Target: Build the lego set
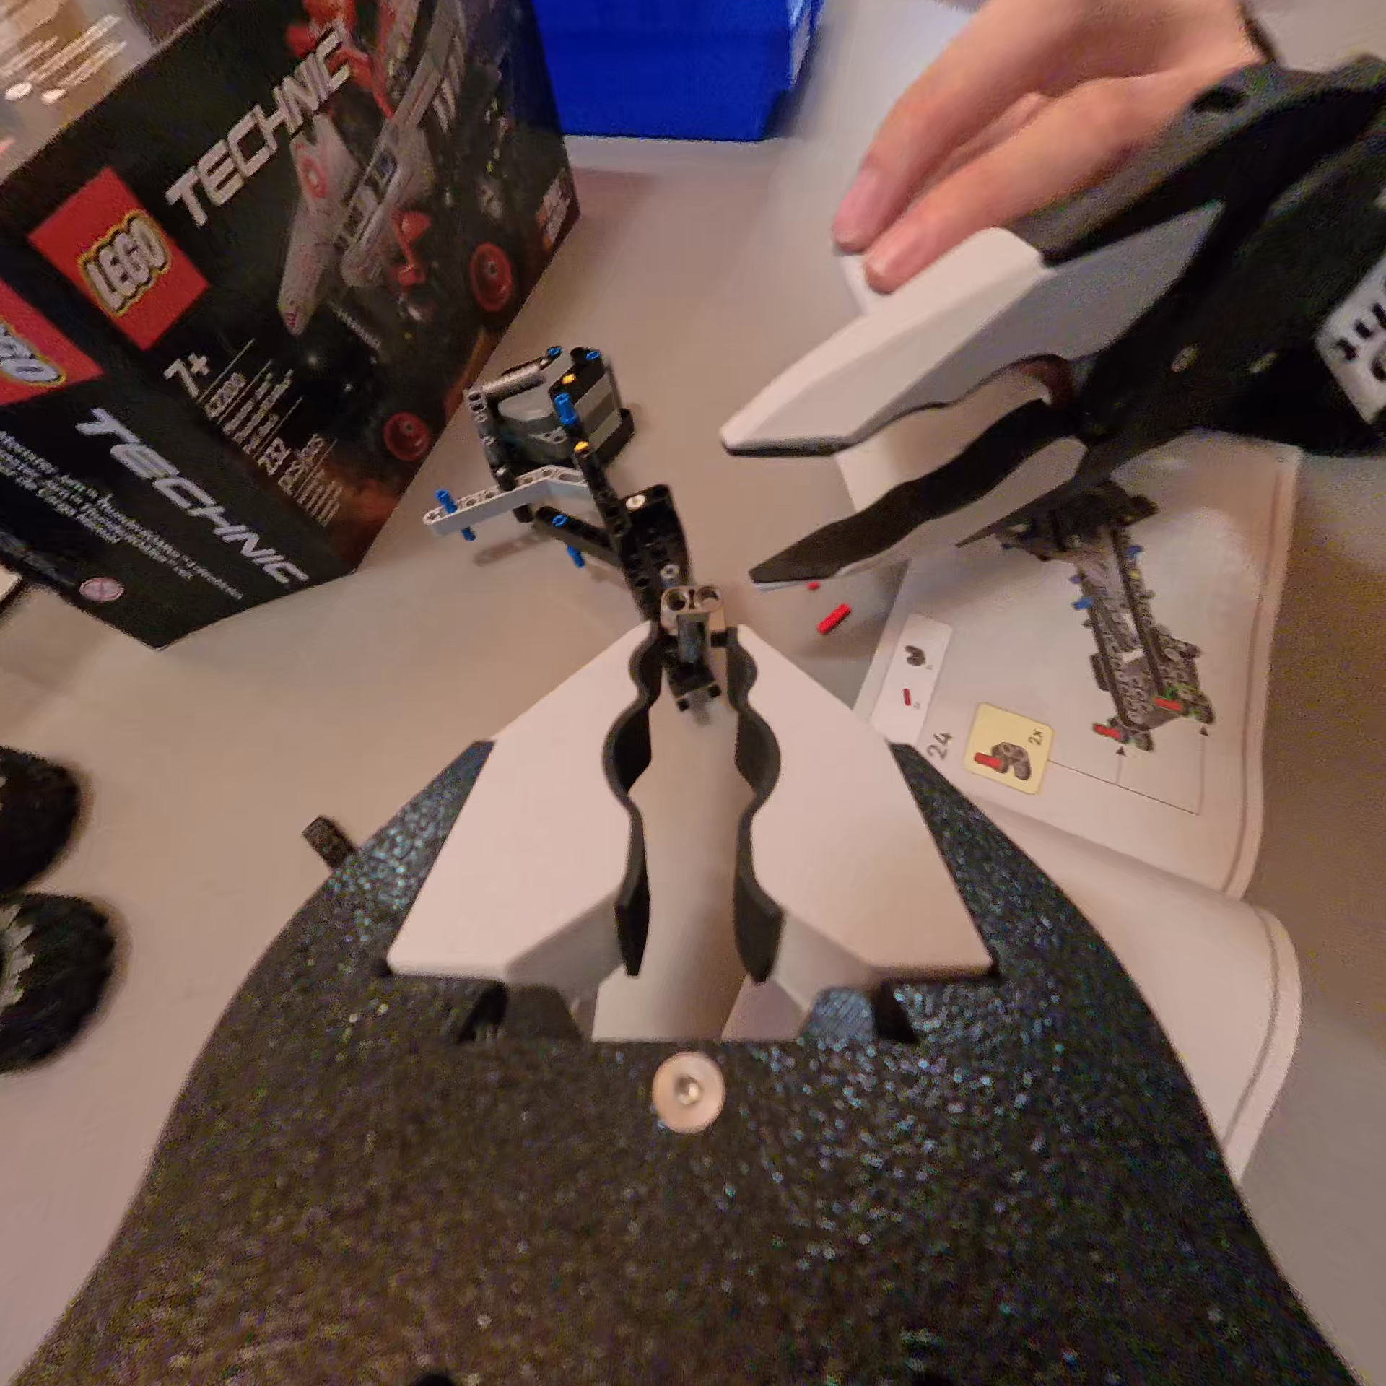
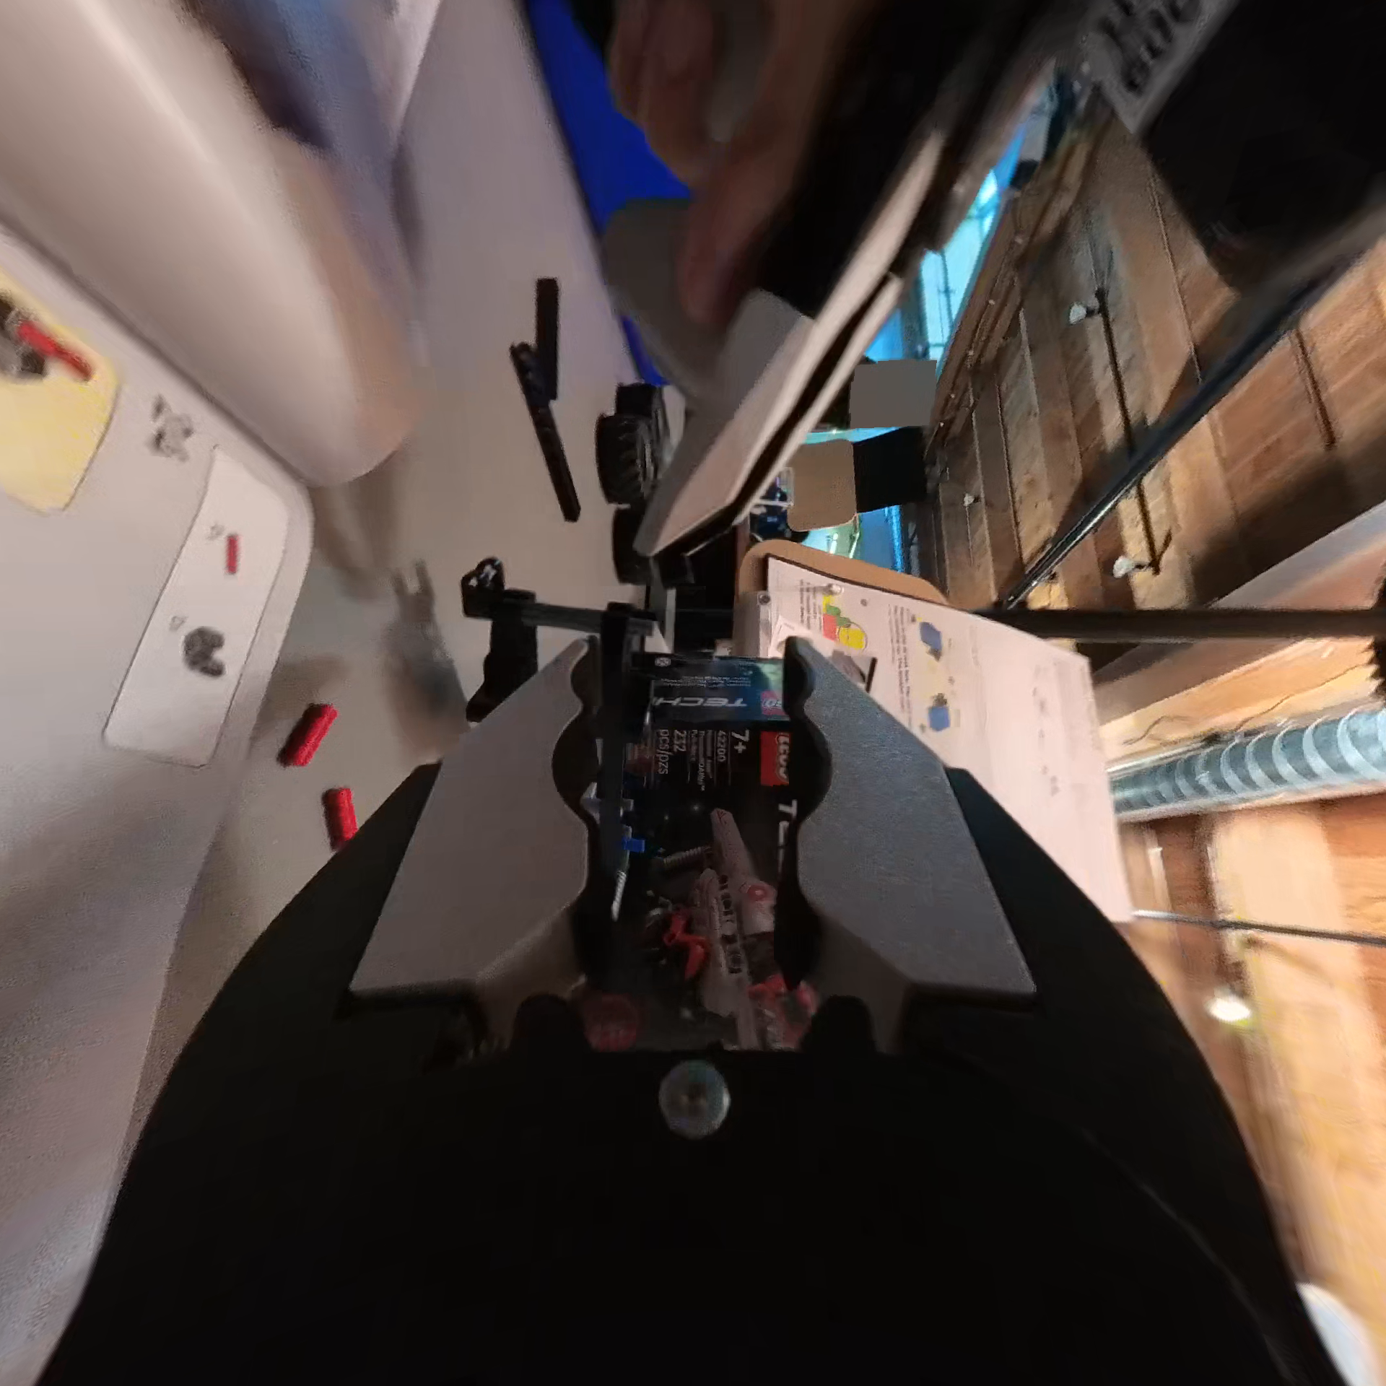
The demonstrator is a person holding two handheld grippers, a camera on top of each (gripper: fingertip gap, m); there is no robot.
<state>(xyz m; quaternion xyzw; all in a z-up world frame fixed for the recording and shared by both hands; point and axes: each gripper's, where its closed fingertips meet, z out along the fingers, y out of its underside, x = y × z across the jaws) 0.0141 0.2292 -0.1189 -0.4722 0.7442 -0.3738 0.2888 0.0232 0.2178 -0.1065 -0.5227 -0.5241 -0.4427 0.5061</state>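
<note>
The left gripper [image 1: 694, 660] is clenched on the model [image 1: 600, 480], whose far end rests on the table [image 1: 225, 750]. The right gripper [image 1: 739, 510] hovers released just beyond, over red pins [image 1: 832, 619] beside the manual [image 1: 1050, 712]. The box [image 1: 225, 300] stands toward the far left edge.

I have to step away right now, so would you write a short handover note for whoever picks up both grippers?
Left gripper: shut on the near end of the partly built chassis, which stretches away over the table.
Right gripper: open, empty, tilted sideways near the chassis.
Parts: two red pins loose beside the open instruction booklet; tyres at the left; set box behind.
Done: chassis core.
Left: red pins, wheels, body.
</note>
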